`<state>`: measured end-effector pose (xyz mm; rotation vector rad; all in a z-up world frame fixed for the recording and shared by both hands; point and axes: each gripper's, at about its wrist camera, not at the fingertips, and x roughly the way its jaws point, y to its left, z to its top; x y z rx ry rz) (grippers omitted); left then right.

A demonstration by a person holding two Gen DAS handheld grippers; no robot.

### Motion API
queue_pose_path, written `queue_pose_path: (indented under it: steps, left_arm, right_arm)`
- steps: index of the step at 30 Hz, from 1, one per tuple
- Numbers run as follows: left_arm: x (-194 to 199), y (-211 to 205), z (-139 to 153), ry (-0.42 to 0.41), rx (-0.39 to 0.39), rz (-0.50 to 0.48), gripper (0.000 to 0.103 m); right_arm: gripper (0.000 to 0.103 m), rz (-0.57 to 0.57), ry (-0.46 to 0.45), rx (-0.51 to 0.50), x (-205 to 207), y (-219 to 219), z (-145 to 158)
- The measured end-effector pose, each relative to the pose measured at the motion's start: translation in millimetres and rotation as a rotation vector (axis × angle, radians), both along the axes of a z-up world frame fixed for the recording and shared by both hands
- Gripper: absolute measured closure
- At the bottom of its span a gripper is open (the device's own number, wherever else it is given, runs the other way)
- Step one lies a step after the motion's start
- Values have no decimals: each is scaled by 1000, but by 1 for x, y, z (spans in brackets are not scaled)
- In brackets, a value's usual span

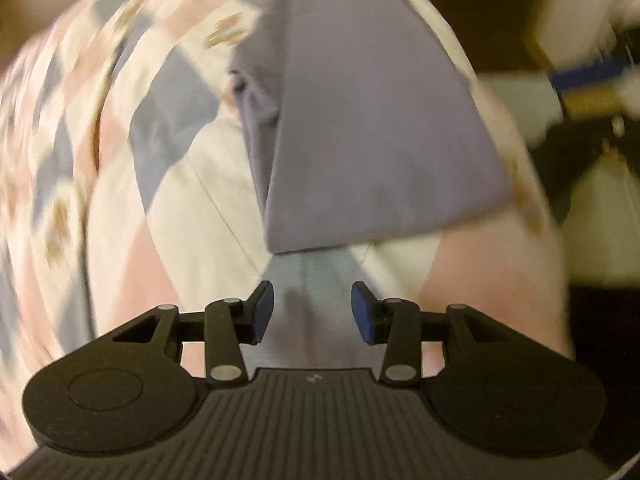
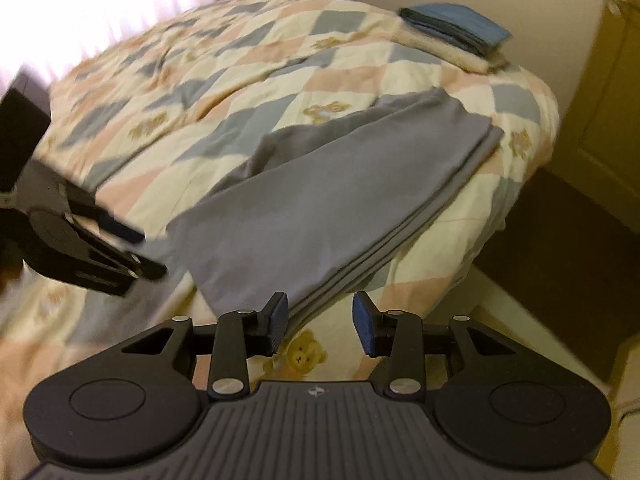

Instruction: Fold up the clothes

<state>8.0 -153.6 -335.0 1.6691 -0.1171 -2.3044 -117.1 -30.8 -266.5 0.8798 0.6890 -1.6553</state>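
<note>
The bed carried a grey garment lying near its edge, already folded into a long layered strip; judging by that, at least one cross-fold remained. Both the left gripper and right gripper had jaws wide, empty.

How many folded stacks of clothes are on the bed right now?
2: the grey garment folded near the bed's front edge, and a blue stack at the far corner of the quilt. Others may lie out of view.

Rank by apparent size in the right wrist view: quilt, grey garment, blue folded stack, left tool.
1. quilt
2. grey garment
3. left tool and blue folded stack: look similar, and the tool is nearer the camera, so unranked.
</note>
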Motion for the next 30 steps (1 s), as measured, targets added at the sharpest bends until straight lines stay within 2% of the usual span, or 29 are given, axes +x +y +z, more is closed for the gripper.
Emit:
queue_pose_path:
  steps: [2, 5, 8, 12, 15, 22, 28, 30]
  left_arm:
    - [3, 9, -6, -23, -96, -138, 66]
    - [9, 26, -23, -33, -295, -399, 62]
    - [22, 38, -45, -55, -451, -635, 62]
    - [41, 48, -66, -42, -599, -840, 58]
    - [51, 50, -81, -27, -690, -932, 53]
    - [57, 44, -104, 6, -797, -1042, 47]
    - [46, 38, -119, 28, -865, -1087, 48]
    - [40, 36, -122, 28, -859, -1083, 54]
  right_arm:
    - [62, 76, 58, 13, 18, 1, -8]
    - [60, 198, 163, 29, 48, 1, -20]
    - [55, 336, 298, 38, 78, 2, -37]
    - [47, 489, 528, 50, 110, 2, -62]
    - [47, 549, 659, 79, 124, 0, -83]
    - [42, 561, 779, 144, 134, -7, -119]
    - [45, 548, 857, 148, 128, -18, -130]
    - [49, 551, 866, 147, 125, -21, -134]
